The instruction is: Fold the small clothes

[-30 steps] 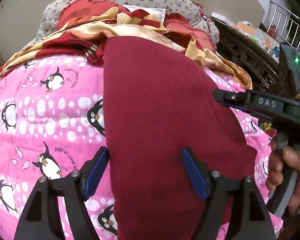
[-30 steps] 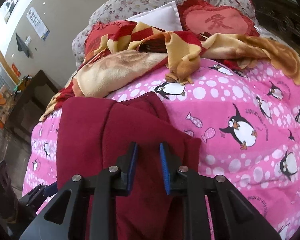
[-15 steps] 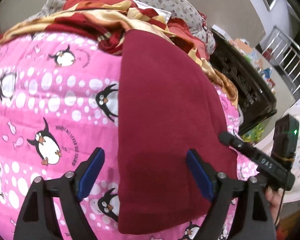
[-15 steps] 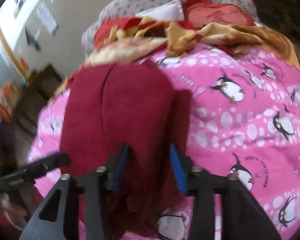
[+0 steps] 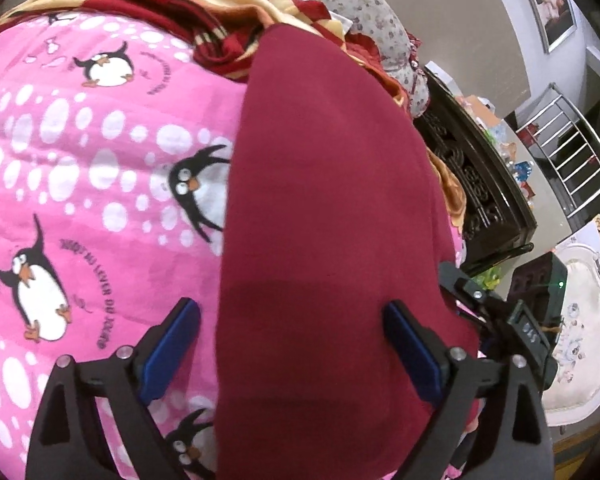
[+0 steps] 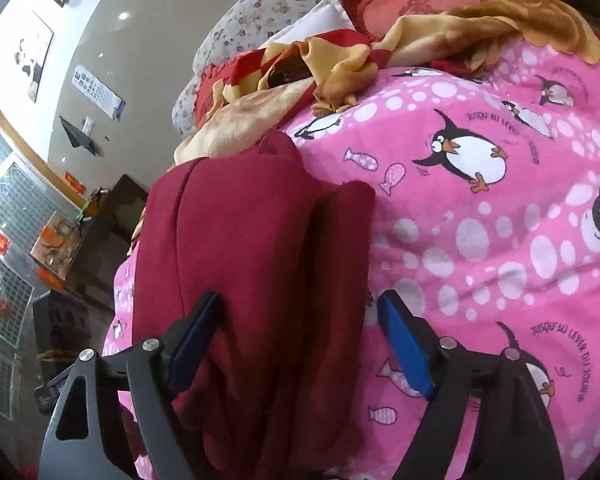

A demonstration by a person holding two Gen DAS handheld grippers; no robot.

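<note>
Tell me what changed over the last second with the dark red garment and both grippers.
The right gripper let go of the dark red folded garment; its jaws, nearly shut a second ago, are opening wide. The left gripper kept straddling the garment's edge, its jaws now closing slightly. The garment stayed flat on the pink penguin blanket.

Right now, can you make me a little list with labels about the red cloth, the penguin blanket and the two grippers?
cloth: dark red fabric garment, folded lengthwise, lying flat
under it: pink fleece blanket with penguins
behind it: crumpled red and yellow blanket
left gripper: jaws closing, not yet gripping; the garment's near end lies between them
right gripper: jaws opening, pads clear of the garment, which lies between them
fold: side folds done, near end not yet folded over
</note>
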